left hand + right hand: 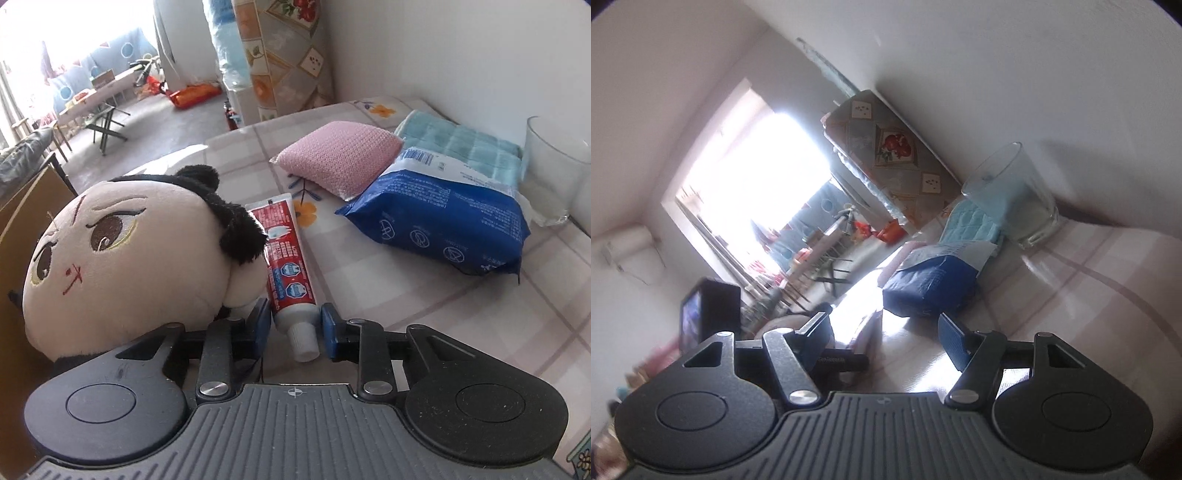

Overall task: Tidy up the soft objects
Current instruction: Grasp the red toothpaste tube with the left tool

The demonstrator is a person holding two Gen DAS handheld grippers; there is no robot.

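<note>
My left gripper (294,325) has fingers spread around the toothpaste tube (289,258) beside the plush head (129,258) at the worktop's near edge; I should pinch gently at the shoulder, while my right gripper (886,332) hangs spread and empty.

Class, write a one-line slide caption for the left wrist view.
Left gripper straddles the cap end of a toothpaste tube lying beside a plush head on the checked tablecloth.

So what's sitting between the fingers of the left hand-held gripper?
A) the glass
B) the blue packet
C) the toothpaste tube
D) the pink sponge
C: the red and white toothpaste tube lies with its cap end between the blue pads of the left hand-held gripper, which are open and not squeezing it.
</note>
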